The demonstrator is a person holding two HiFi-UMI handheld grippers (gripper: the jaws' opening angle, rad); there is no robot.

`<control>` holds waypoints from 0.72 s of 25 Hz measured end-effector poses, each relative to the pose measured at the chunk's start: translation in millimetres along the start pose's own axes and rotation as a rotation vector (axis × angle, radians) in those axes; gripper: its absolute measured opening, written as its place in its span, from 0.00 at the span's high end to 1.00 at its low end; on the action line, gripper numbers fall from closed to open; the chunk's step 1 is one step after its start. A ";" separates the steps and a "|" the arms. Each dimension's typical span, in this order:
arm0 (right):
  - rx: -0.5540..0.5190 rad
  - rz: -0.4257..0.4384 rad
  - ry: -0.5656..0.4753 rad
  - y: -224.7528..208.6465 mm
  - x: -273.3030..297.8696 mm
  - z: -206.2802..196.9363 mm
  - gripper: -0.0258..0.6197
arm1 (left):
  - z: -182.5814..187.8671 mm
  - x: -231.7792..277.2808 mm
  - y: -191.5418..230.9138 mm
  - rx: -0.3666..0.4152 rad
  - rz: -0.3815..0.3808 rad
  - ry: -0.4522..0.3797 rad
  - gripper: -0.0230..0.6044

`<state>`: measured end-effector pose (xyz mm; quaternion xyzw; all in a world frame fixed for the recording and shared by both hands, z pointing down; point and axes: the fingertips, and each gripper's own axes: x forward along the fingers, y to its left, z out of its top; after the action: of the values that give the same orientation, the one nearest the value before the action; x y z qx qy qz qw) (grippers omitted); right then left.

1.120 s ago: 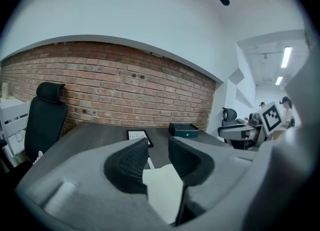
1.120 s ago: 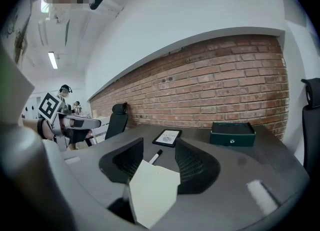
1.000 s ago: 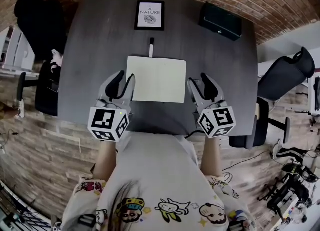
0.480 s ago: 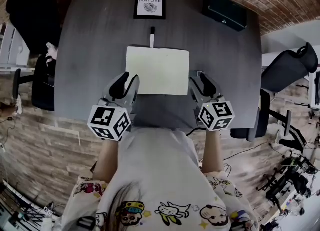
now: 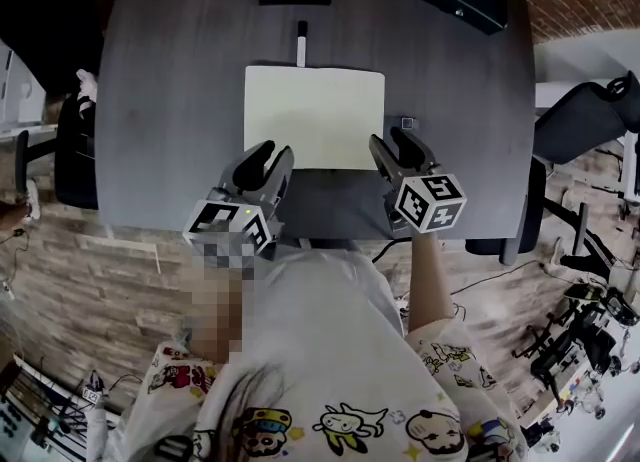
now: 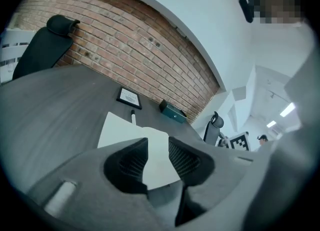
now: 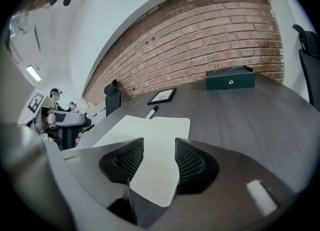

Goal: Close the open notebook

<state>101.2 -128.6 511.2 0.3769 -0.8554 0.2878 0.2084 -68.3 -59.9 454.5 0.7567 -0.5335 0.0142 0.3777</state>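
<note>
1. The notebook (image 5: 314,117) lies open and flat at mid-table (image 5: 170,100), blank pages up; a pen (image 5: 301,42) sits just past its far edge, well clear of the work.
2. The left gripper (image 5: 268,158) hangs over the near left corner and the right gripper (image 5: 395,142) over the near right corner; whether either touches paper I cannot tell.
3. Both stand part open with nothing between the jaws; each gripper view shows only white page beyond the gap (left gripper (image 6: 158,157), right gripper (image 7: 154,160)).
4. The step in hand looks like the approach to a cover edge; no page is lifted yet.
5. To do it well, I would pick one side only; slip the lower jaw under that outer edge, low and nearly level, so it catches the whole half and not one leaf.
6. The other gripper should likely press its half down, near the spine; otherwise the notebook may slide.
7. Then swing the half over in an arc; release only once it lies flat.
</note>
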 end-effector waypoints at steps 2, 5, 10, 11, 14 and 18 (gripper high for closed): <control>0.011 0.000 0.020 -4.6 7.2 -8.7 0.66 | -10.5 3.8 1.6 -0.038 -0.011 0.016 0.77; 0.015 -0.018 0.064 -13.8 16.0 -22.0 0.66 | -23.9 7.0 3.5 -0.102 -0.018 0.031 0.77; 0.028 -0.036 0.119 -25.4 28.1 -38.4 0.66 | -43.6 7.4 8.0 -0.207 -0.023 0.042 0.77; 0.026 -0.041 0.131 -27.9 30.4 -41.0 0.66 | -48.0 8.7 8.8 -0.227 -0.026 0.048 0.77; -0.001 -0.065 0.158 -34.7 34.7 -44.0 0.66 | -59.2 12.6 10.4 -0.293 -0.035 0.058 0.77; -0.035 -0.081 0.190 -31.3 37.0 -47.9 0.67 | -72.7 7.3 14.3 -0.373 -0.021 0.057 0.77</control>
<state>108.5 -134.2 578.7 0.3786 -0.8207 0.2984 0.3068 -49.2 -25.1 517.6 0.6784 -0.5081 -0.0676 0.5264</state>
